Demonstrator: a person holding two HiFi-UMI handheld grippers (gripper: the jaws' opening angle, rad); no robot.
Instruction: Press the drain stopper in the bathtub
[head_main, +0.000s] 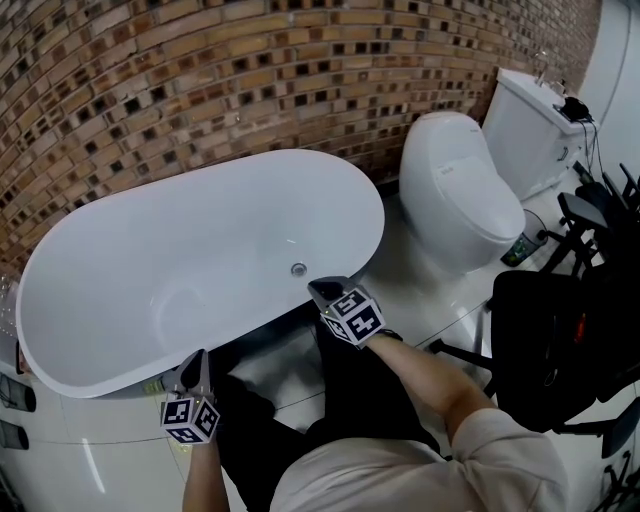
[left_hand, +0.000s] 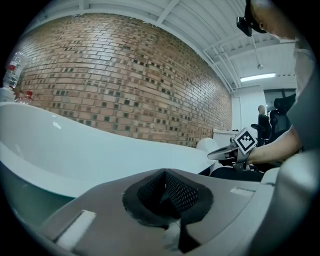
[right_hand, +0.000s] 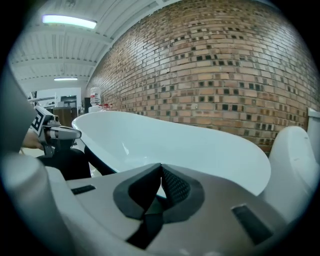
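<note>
Only the head view shows the drain stopper (head_main: 298, 269): a small round metal disc on the floor of the white bathtub (head_main: 120, 300), towards the tub's right end and its near side. In that view the right gripper (head_main: 326, 291) sits over the tub's near rim, just near of the stopper and apart from it. The left gripper (head_main: 193, 366) hangs lower and further left, outside the tub against its near wall.

The gripper views give what the head view cannot, namely the jaws. In the left gripper view the left gripper (left_hand: 164, 192) has its black mesh pads (left_hand: 182, 192) pressed together with nothing between them. The same holds for the right gripper (right_hand: 160, 187) in its own view, where its pads (right_hand: 175, 186) meet and hold nothing. That view looks along the tub's pale inside, with the closed jaws blocking the lower part of it.

A brick wall (head_main: 200, 80) runs behind the tub on the far side. A white toilet (head_main: 462, 190) stands just right of the tub, with its cistern (head_main: 528, 125) further right. Dark chair-like gear (head_main: 560, 340) crowds the near right. Bottles (left_hand: 14, 70) stand at the tub's far left end, seen in the left gripper view.
</note>
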